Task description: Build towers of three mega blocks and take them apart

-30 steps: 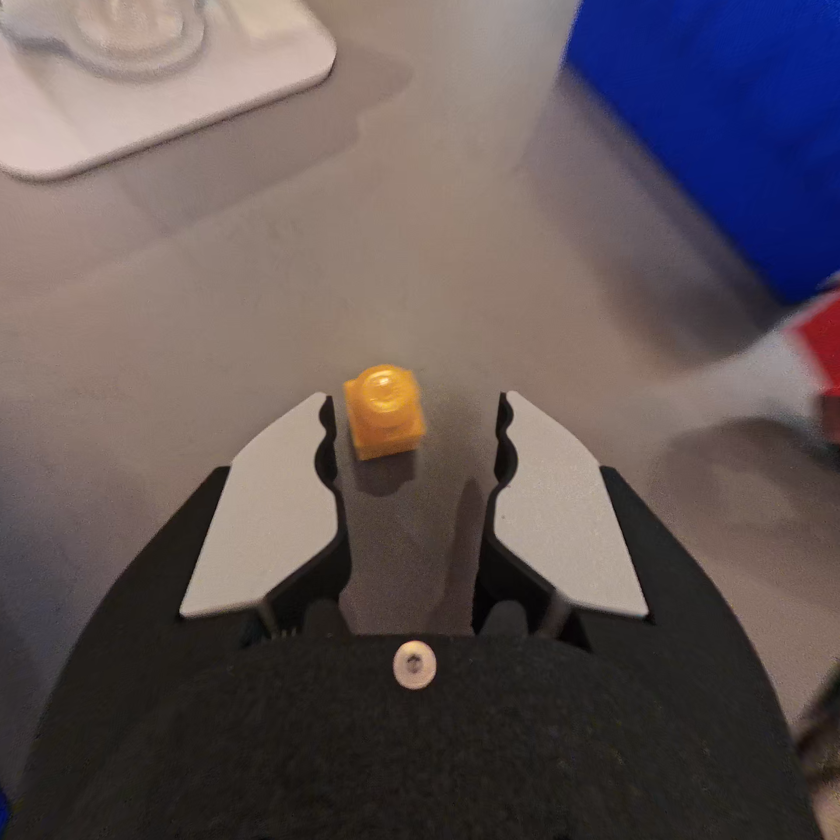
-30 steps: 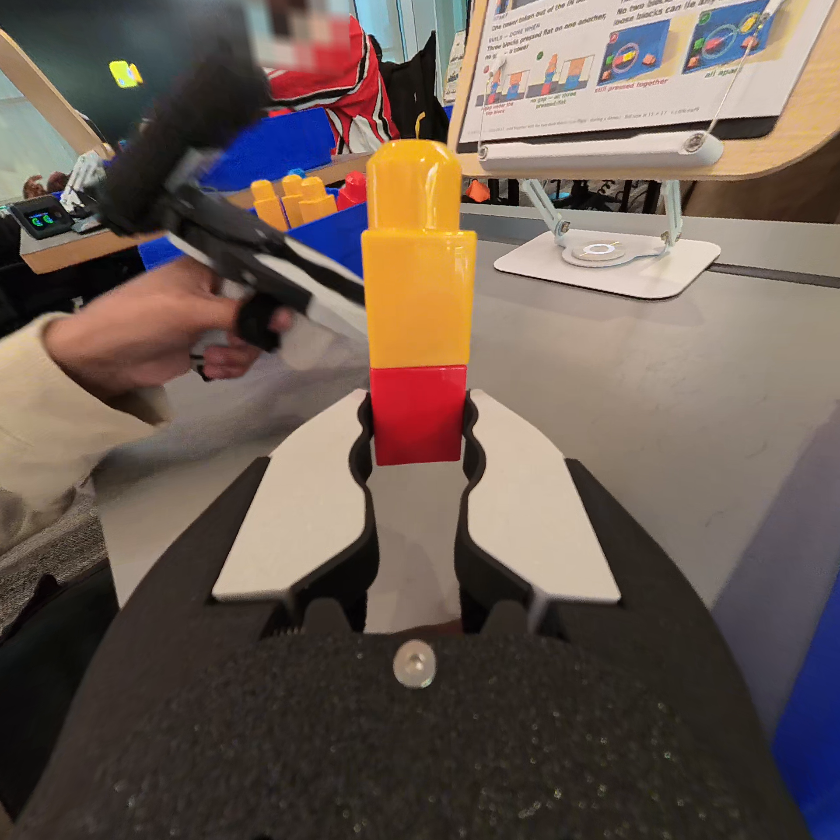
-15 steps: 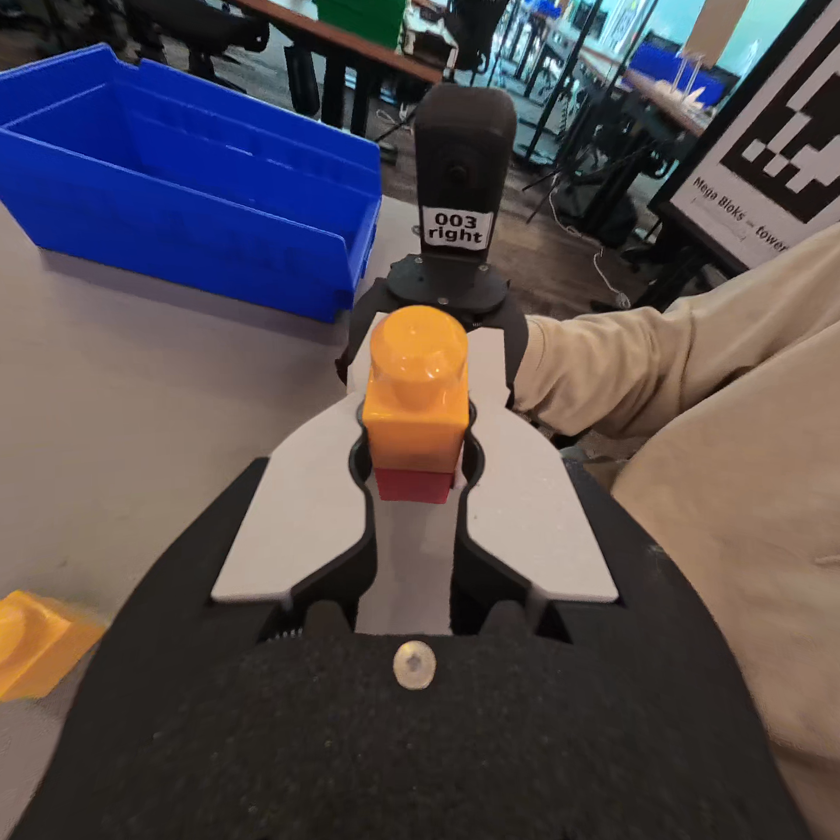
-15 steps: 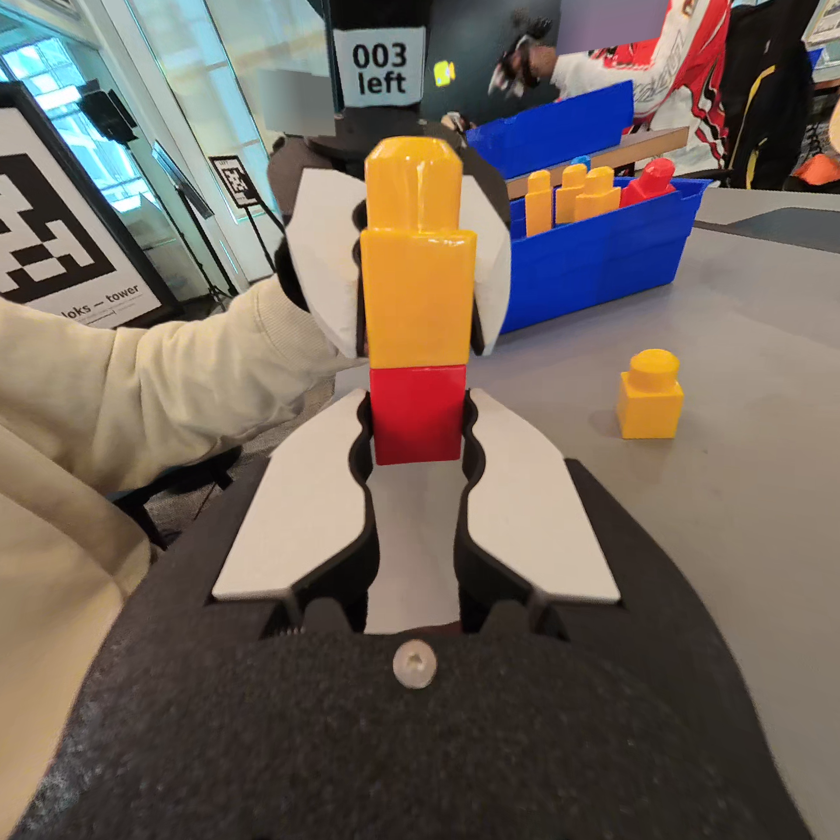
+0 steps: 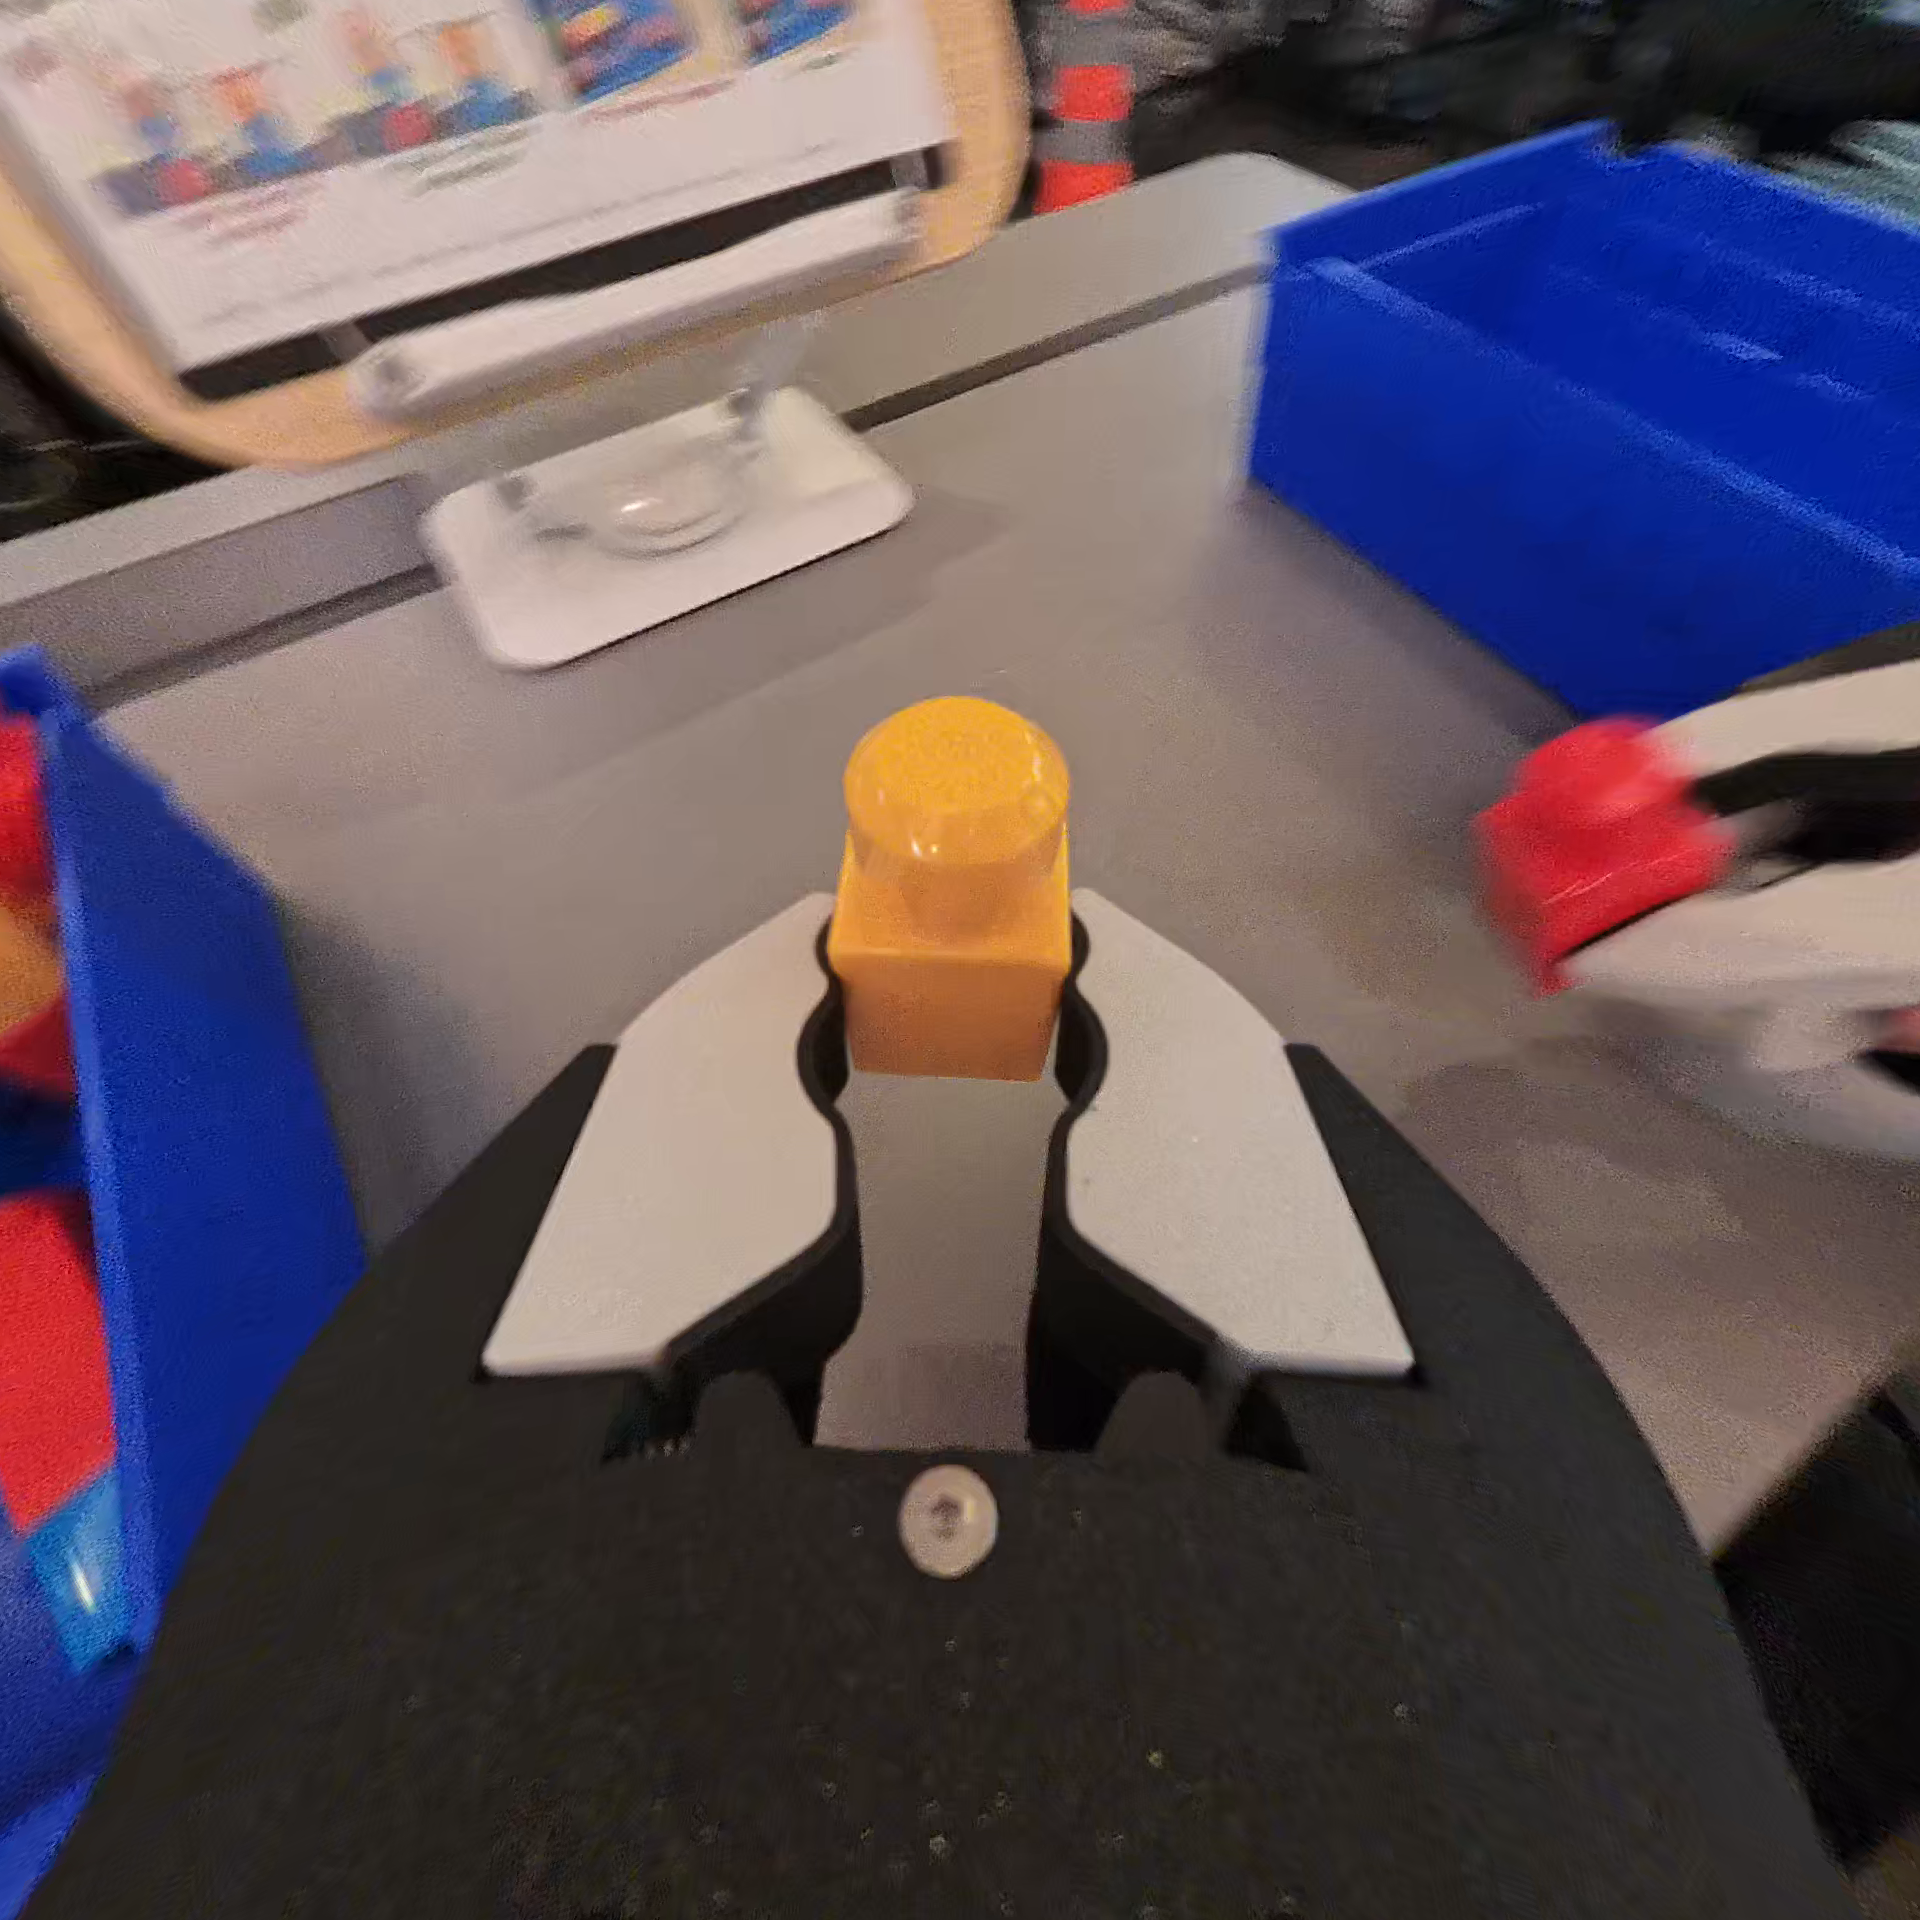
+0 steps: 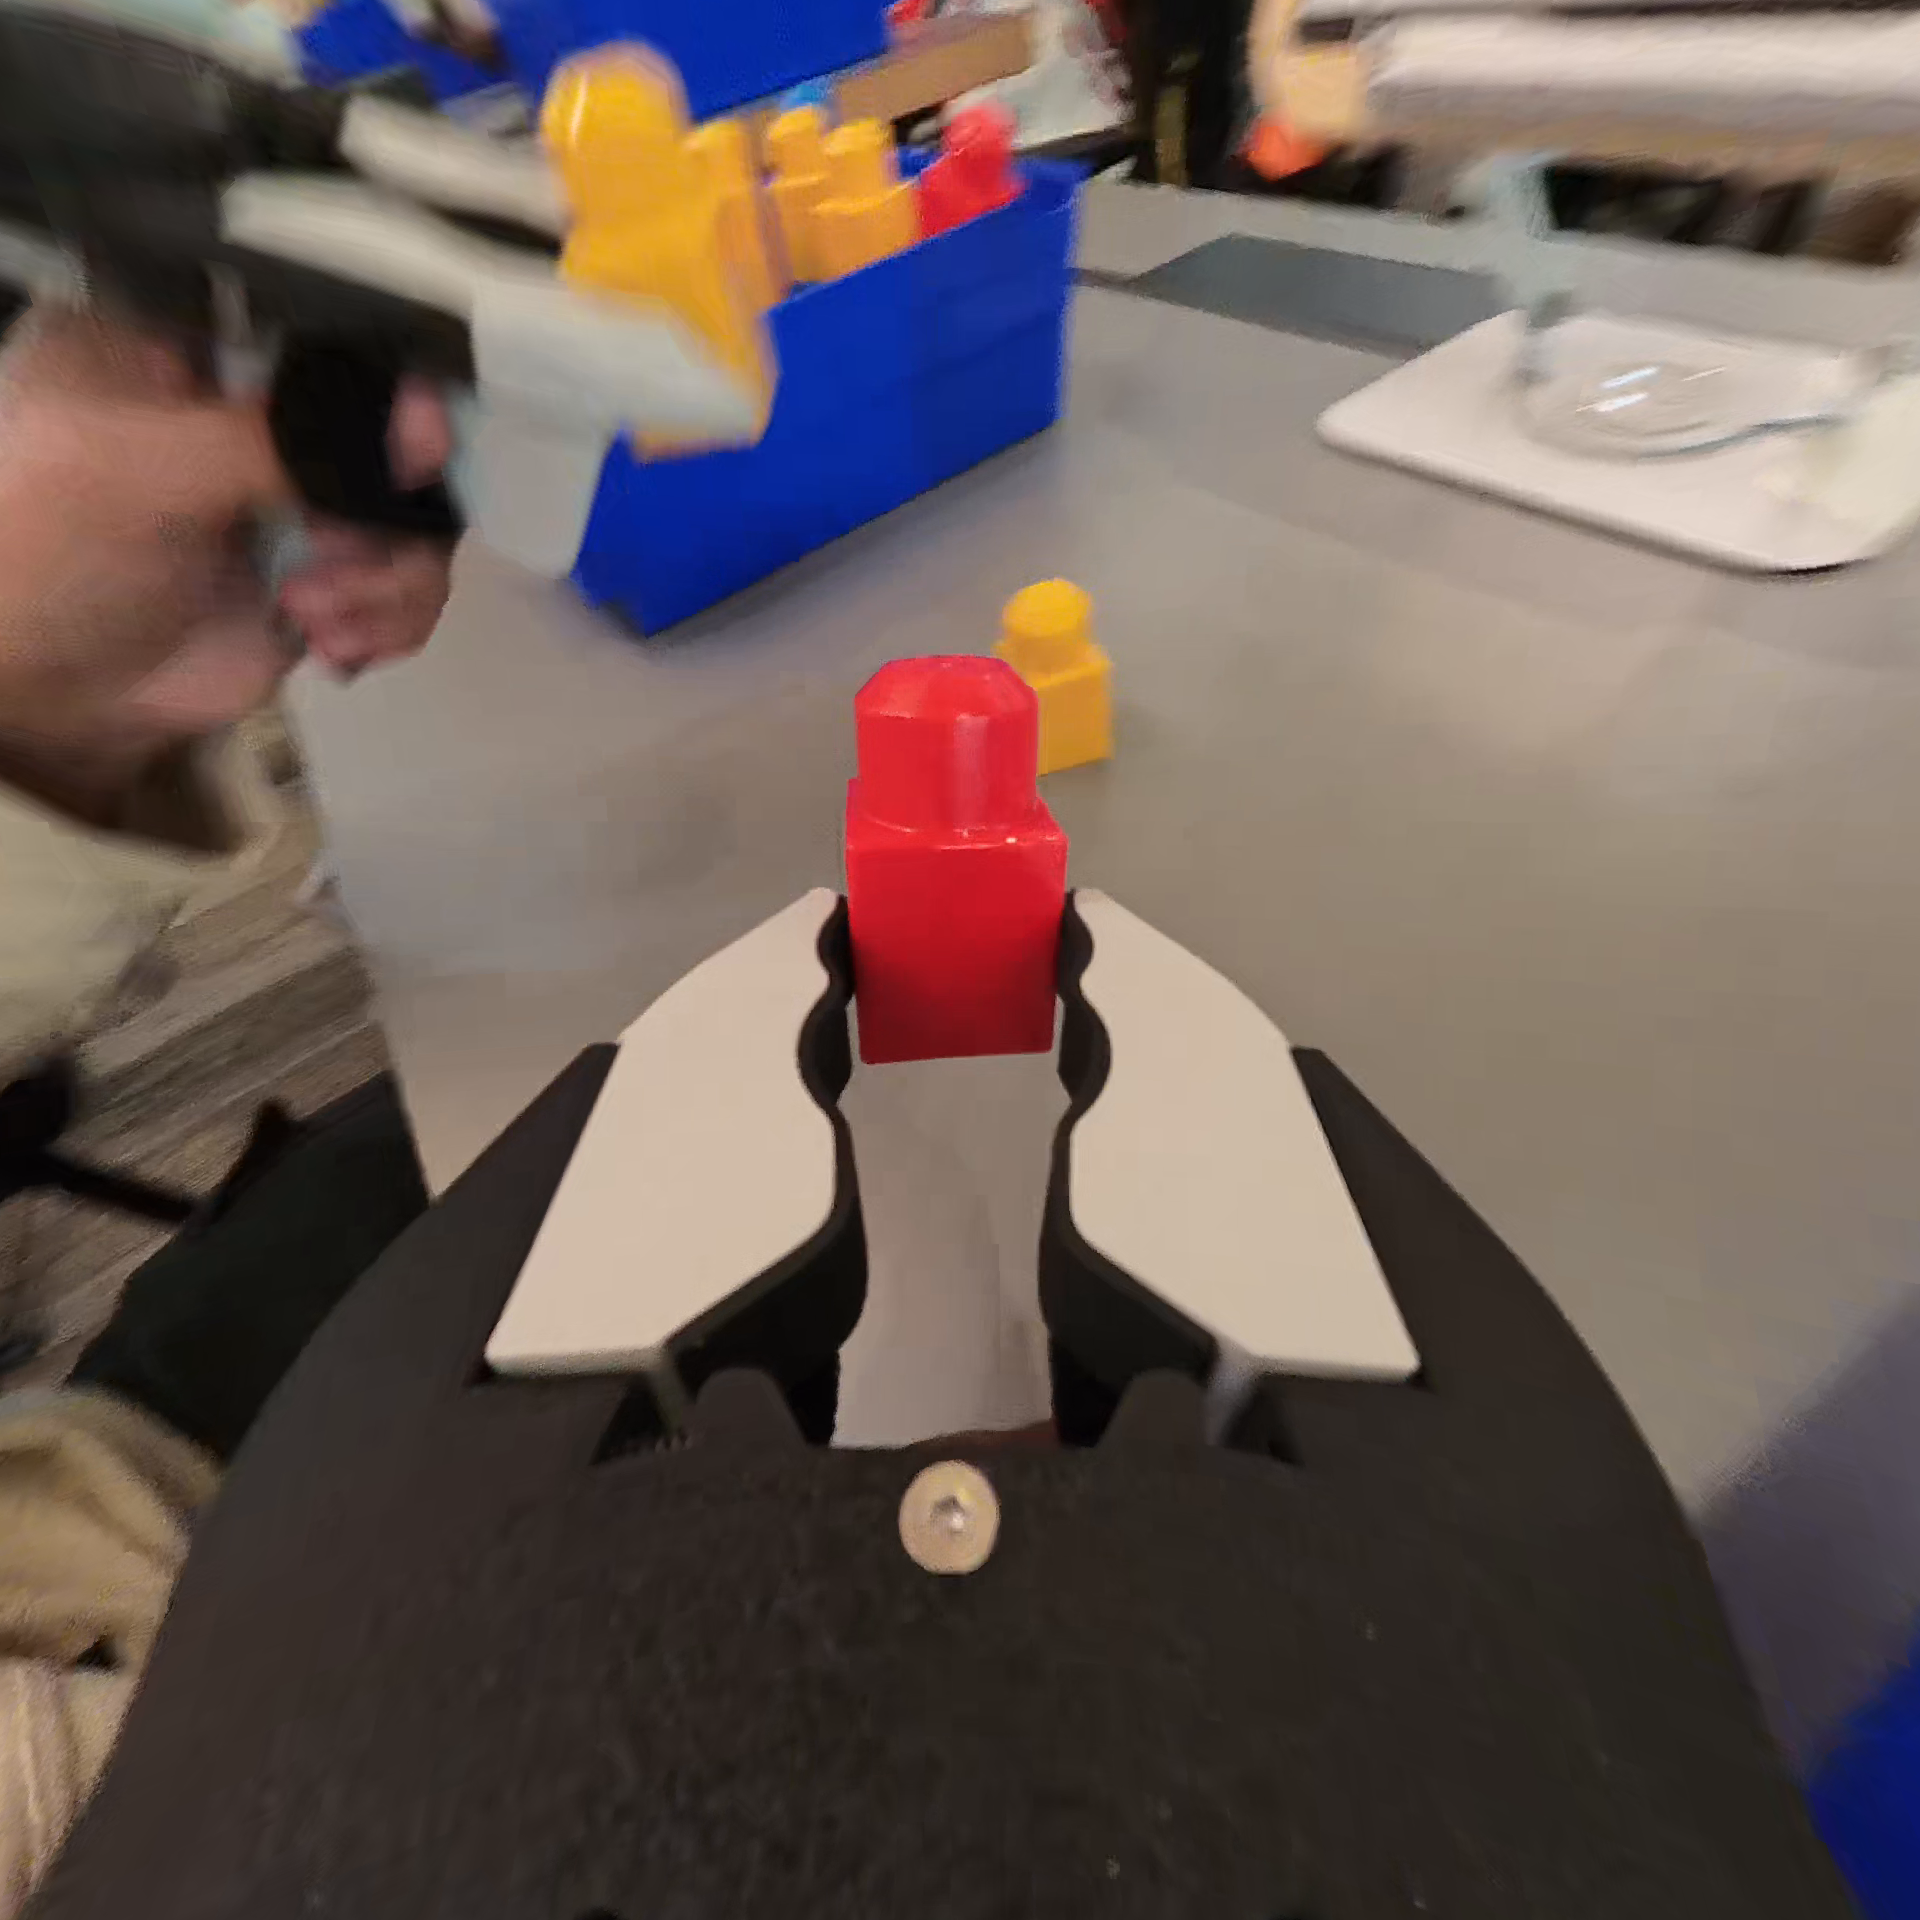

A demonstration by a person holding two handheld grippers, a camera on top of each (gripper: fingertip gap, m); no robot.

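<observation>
Two hand-held tongs, each gripping a single mega block, hang above a grey worktop (image 6: 1455, 883). The left tongs (image 5: 951, 987) are closed on a yellow block (image 5: 951, 935), both pads pressed against its square sides and its round stud pointing up and away from the camera. The right tongs (image 6: 954, 977) clamp a red block (image 6: 951, 883) in the same way, pads tight on either flank and stud uppermost. Seen from the left wrist, the right tongs and their red block enter, blurred, from the right edge, apart from the yellow block in the left tongs. From the right wrist, the left tongs show as a blur at upper left, held in a person's hand (image 6: 125, 540) with a cream sleeve (image 6: 94, 935) below it, their yellow block in front of a blue bin (image 6: 935, 395). A second yellow block (image 6: 1060, 681) stands alone on the worktop just behind the red one, stud up. The blue bin beyond it holds more yellow and red blocks, standing above its rim. In the left wrist view another blue bin (image 5: 1558, 436) sits at the right on the worktop. At the far side of the worktop a white stand (image 5: 665, 530) carries a tilted board with an illustrated sheet (image 5: 468, 156), too blurred to make out.
</observation>
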